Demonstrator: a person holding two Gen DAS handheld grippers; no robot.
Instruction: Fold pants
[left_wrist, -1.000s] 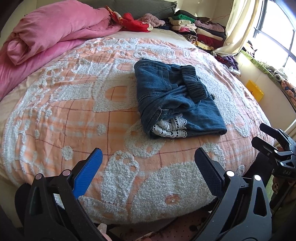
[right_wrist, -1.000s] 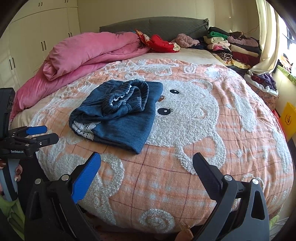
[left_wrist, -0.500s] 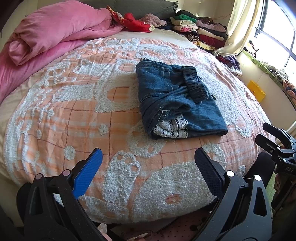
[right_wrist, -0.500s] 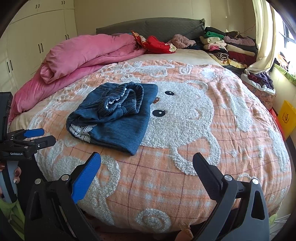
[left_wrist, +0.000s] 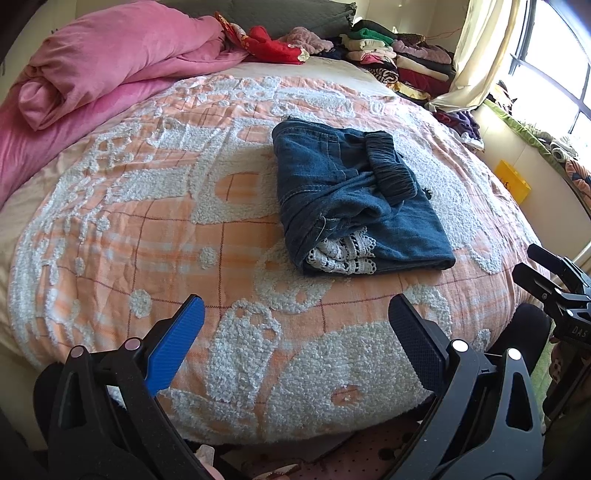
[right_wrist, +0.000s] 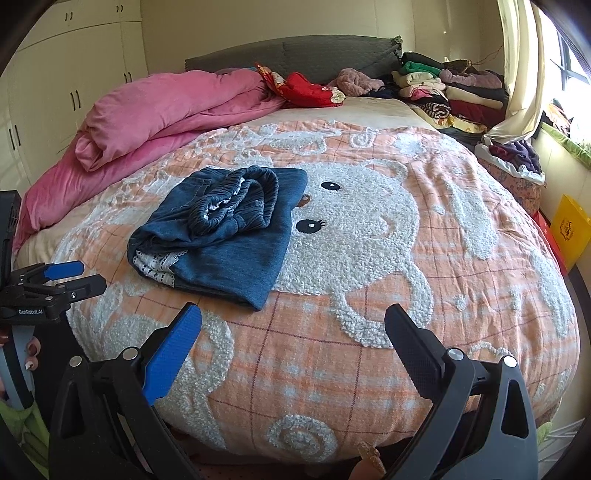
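Black grippers w/ one blue, one black fingers (left_wrist: 176, 347), silver screws.

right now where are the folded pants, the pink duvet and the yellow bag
folded pants (left_wrist: 406, 218), left wrist view, flat denim panel
pink duvet (right_wrist: 166, 107), right wrist view, top of roll
yellow bag (right_wrist: 569, 227), right wrist view, front face

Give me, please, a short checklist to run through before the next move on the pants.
1. Left gripper open and empty: ok.
2. Right gripper open and empty: ok.
3. Both grippers clear of the pants: ok, neither touches them.
4. Pants folded into a compact bundle on the bedspread: ok.
5. Fold tidy: not ok, the waistband bunches on top and lace trim pokes out at the near edge.
6. Layers underneath lie flat: cannot tell.
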